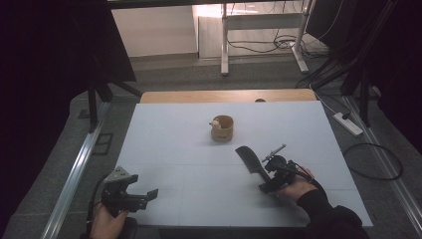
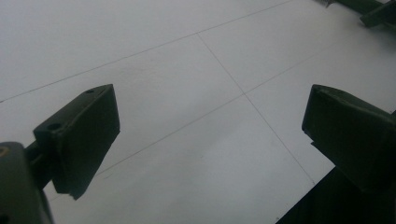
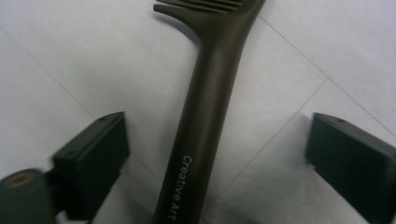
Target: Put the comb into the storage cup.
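A dark comb [image 1: 250, 160] lies on the white table top [image 1: 174, 144], right of the middle, its toothed head toward the far side. My right gripper [image 1: 266, 185] stands over the handle at the comb's near end. In the right gripper view the handle [image 3: 210, 93], printed "Creative Art", runs up between the two jaws of my right gripper [image 3: 217, 123], which stand apart and clear of it on both sides. My left gripper [image 1: 142, 186] rests at the near left corner, open. The left gripper view has bare table between the jaws of the left gripper [image 2: 210, 93].
A small wooden cup [image 1: 222, 128] stands near the table's middle, toward the far side, with a small white thing [image 1: 215, 123] at its left rim. On the floor to the right lie a power strip [image 1: 348, 123] and cables [image 1: 373, 162]. A metal rail [image 1: 74, 174] runs along the left.
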Available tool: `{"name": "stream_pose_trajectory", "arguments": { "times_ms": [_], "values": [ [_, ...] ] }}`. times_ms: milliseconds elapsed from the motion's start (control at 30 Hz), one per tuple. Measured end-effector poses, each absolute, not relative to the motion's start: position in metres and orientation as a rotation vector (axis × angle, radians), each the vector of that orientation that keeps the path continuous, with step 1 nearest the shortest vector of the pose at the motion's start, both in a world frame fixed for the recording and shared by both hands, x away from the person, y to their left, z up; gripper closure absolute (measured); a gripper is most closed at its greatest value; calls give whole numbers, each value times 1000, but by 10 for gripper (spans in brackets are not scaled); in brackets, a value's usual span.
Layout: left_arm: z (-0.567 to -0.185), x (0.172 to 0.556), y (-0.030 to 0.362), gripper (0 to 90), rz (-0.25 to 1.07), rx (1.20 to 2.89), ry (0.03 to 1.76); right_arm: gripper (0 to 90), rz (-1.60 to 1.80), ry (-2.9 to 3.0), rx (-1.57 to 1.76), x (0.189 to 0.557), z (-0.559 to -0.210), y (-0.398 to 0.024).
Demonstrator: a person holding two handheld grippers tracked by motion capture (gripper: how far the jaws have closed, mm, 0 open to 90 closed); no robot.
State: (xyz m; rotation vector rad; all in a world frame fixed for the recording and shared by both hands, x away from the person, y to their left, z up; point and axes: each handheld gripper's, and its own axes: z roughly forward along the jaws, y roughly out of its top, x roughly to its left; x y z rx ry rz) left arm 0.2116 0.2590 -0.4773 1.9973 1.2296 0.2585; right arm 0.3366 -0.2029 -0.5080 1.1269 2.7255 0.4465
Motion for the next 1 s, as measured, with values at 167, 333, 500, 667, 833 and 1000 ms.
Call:
{"name": "stream_pose_trajectory", "arguments": {
  "times_ms": [167,333,500,667,833,1000],
  "values": [
    [-477,212,259,50,259,2000,1229,269,449,2733,1110,336,-503,-202],
    [-477,212,259,50,260,2002,1228,397,464,2734,1107,336,-500,-201],
    [-477,212,258,51,262,2002,1229,548,474,2717,1136,337,-498,-202],
    [-477,212,258,53,264,2000,1231,706,483,2719,1133,336,-497,-202],
    [-477,212,258,54,263,2000,1230,721,495,2731,1128,338,-497,-204],
    [-477,212,259,54,262,2001,1229,723,501,2751,1071,338,-498,-205]
  ]
}}
